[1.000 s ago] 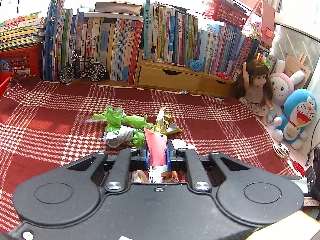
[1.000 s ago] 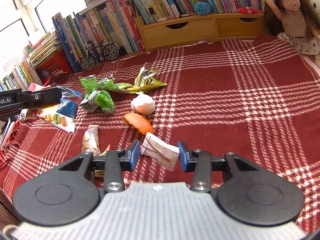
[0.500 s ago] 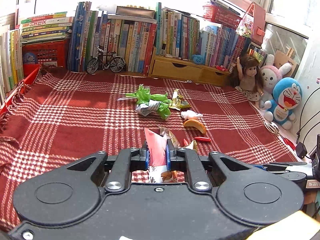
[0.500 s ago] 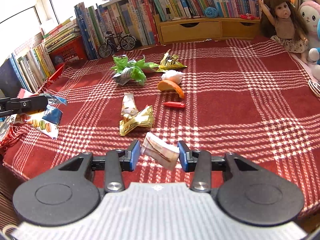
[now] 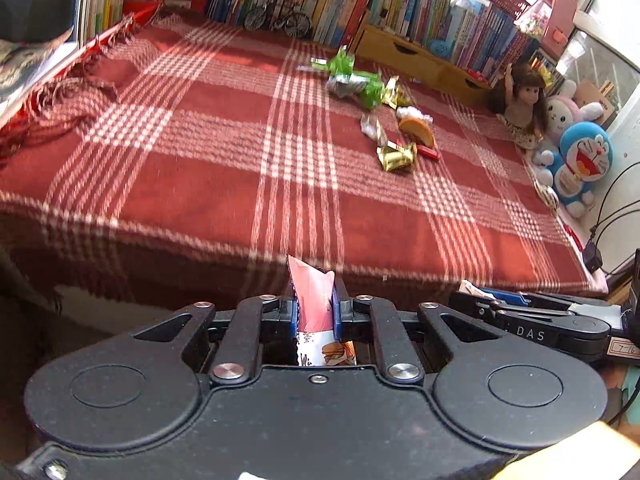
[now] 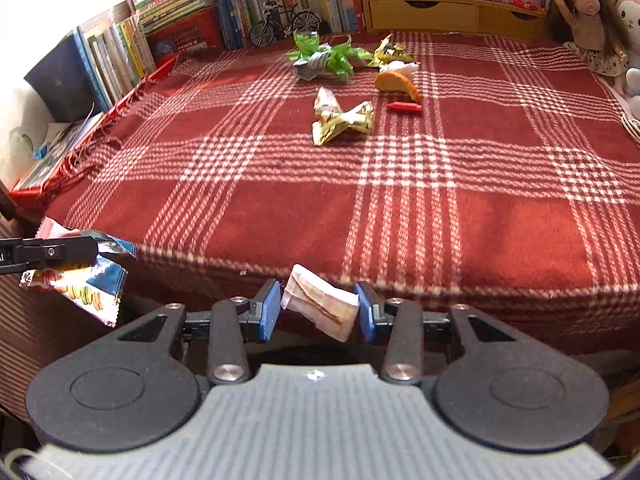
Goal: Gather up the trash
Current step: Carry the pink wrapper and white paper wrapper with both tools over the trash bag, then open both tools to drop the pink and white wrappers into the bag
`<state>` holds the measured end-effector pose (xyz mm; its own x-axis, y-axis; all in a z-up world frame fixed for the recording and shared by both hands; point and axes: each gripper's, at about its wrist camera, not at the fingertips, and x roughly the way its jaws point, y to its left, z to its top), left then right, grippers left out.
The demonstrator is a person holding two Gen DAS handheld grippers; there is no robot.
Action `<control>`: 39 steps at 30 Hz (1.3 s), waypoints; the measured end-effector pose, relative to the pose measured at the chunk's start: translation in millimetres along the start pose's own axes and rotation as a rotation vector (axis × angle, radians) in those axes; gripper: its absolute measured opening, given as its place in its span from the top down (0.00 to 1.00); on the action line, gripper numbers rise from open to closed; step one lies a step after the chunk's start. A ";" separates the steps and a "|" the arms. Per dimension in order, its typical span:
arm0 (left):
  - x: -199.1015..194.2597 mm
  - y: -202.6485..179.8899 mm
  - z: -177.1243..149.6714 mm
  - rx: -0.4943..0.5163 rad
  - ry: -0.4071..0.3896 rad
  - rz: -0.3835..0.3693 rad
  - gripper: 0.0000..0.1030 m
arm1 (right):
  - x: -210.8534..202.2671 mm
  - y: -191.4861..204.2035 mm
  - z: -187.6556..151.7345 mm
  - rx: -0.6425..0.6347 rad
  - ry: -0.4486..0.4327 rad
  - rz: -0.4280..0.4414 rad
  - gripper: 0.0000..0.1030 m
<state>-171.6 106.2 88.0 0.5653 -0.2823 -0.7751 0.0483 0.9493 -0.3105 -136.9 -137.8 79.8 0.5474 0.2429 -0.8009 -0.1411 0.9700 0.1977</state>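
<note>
Both tongs are loaded and held off the near edge of the table (image 6: 500, 216), which is covered with a red checked cloth. The left tongs (image 5: 316, 314) are closed narrow on a snack packet (image 5: 313, 300); in the left wrist view its pink end stands up between the pads, so its long axis runs about upright, and in the right wrist view the printed end hangs down at the far left. The right tongs (image 6: 318, 312) hold a folded paper wrapper (image 6: 320, 306) at a medium width; its long axis lies across the jaws, sloping down to the right. I judge two pieces as collected but not yet dropped, and no bin is visible. Left on the table, in the far middle: a gold wrapper (image 6: 344, 122) lying crosswise, a small pale wrapper (image 6: 326, 100) just behind it, a red strip (image 6: 404, 107), an orange peel (image 6: 398, 82), a white wad (image 6: 396, 67), another gold wrapper (image 6: 390, 54) and a green wrapper (image 6: 324, 58).
</note>
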 end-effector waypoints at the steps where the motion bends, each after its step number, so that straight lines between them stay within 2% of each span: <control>1: 4.3 -0.1 -9.2 -0.007 0.035 0.009 0.87 | 2.8 4.0 -8.1 -0.009 0.019 -0.002 0.55; 5: 31.4 -2.7 -40.8 -0.024 0.165 0.035 0.87 | 23.4 11.1 -40.4 0.003 0.120 -0.002 0.55; 13: 116.3 -4.9 -101.7 -0.066 0.398 0.086 0.87 | 83.5 13.3 -108.0 0.067 0.361 -0.008 0.55; 20: 175.9 -7.7 -137.7 -0.060 0.539 0.144 0.86 | 123.7 6.1 -139.1 0.107 0.480 -0.027 0.55; 24: 199.5 -3.5 -148.6 -0.087 0.582 0.180 0.86 | 138.7 0.6 -147.5 0.125 0.532 -0.038 0.55; 29: 214.6 3.3 -157.5 -0.111 0.615 0.199 0.86 | 149.0 -6.6 -148.9 0.143 0.554 -0.051 0.55; 39: 222.3 -4.5 -156.2 -0.084 0.617 0.210 0.83 | 148.9 -17.7 -152.7 0.173 0.556 -0.060 0.55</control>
<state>-174.8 17.6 -168.8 -0.0212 -0.1427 -0.9895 -0.0901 0.9860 -0.1403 -178.8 -119.6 -129.3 0.0287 0.1937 -0.9806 0.0388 0.9801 0.1948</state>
